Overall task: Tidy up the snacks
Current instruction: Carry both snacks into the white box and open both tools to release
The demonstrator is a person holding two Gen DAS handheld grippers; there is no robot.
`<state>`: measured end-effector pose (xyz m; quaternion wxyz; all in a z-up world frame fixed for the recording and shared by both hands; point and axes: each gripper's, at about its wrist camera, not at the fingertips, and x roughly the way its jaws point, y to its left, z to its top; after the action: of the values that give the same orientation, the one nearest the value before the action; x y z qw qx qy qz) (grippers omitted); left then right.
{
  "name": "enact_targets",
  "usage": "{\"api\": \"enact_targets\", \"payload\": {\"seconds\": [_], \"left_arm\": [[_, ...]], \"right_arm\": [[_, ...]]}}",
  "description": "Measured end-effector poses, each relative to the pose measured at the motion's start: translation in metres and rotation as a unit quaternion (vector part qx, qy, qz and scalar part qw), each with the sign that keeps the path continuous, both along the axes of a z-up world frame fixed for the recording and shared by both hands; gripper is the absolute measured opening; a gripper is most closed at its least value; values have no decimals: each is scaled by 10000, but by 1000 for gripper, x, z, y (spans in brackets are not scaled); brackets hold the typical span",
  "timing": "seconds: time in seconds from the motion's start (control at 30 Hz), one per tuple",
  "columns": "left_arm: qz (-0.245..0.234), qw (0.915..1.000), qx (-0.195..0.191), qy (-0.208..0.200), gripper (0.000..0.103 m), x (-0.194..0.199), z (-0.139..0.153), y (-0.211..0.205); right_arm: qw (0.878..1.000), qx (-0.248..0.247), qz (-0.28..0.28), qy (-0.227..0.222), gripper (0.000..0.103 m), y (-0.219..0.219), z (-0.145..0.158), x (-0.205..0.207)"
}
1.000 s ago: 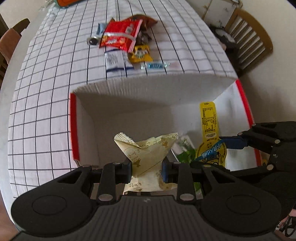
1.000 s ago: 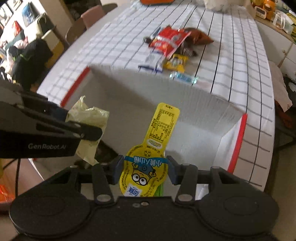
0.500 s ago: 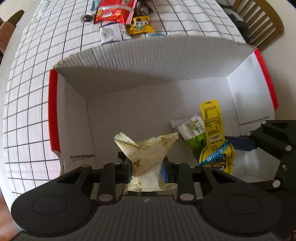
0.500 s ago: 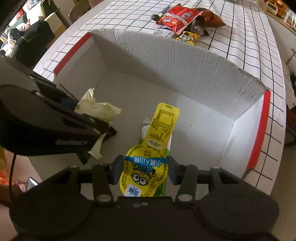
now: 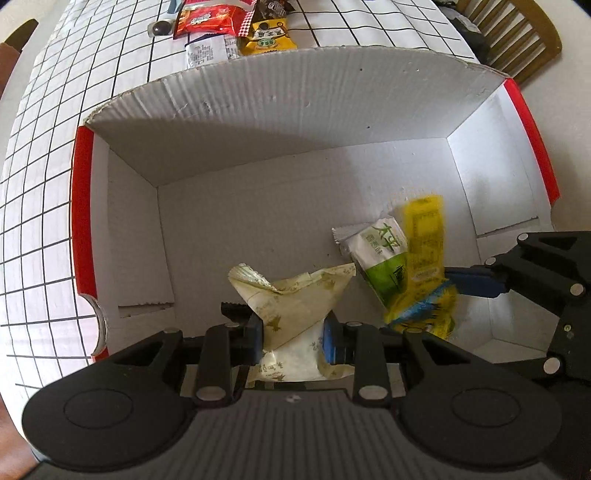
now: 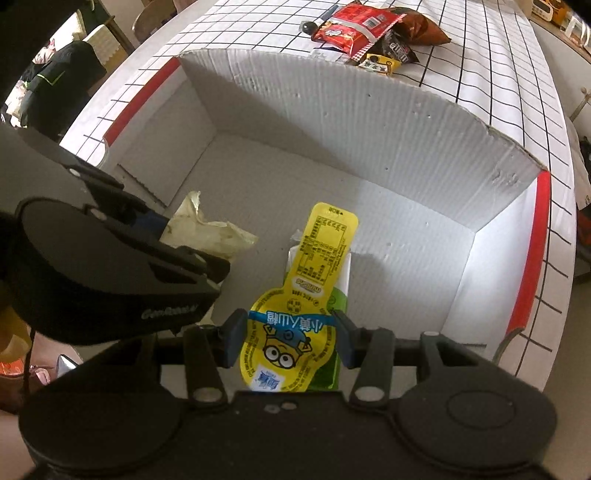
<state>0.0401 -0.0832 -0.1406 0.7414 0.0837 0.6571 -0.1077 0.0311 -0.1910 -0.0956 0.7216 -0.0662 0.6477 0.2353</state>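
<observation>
Both grippers inside the white box (image 5: 303,192), low over its floor.

Left gripper (image 5: 293,334): fingers pinching a crumpled pale pouch (image 5: 291,295) at its waist; top of pouch flares forward, away from the camera. The pouch hangs near the box's near-left floor area, not visibly resting on it.

Right gripper (image 6: 288,341): fingers pinching the round lower end of a yellow minion packet (image 6: 295,332). Its long axis runs straight ahead from the fingers toward the far wall, label tab leading. A green pack (image 5: 384,262) lies directly beneath it on the floor, same orientation; whether the yellow one touches it I cannot tell. In the left view the yellow packet is blurred.

Judgement: release step in hand. Both items sit right of and left of box centre, near each other but apart; opening each set of fingers should drop them side by side.

More snacks (image 6: 369,33) wait on the gridded worktop (image 6: 480,55) beyond the far wall.
</observation>
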Motion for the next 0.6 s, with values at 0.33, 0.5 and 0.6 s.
{"api": "enact_targets", "payload": {"seconds": [0.33,0.5,0.6], "left_arm": [[-53,9997,-117,-201,31,-3,11,4],[-31,9989,-264,-396,41,-5,25,7],[-16,9981,-343,-516,45,-5,34,11]], "right_arm": [[9999,84,-119,-32,50,-3,11,0],[9996,165,-185,-94,56,-6,20,0],[9995,187,-201,-164,60,-6,26,-1]]}}
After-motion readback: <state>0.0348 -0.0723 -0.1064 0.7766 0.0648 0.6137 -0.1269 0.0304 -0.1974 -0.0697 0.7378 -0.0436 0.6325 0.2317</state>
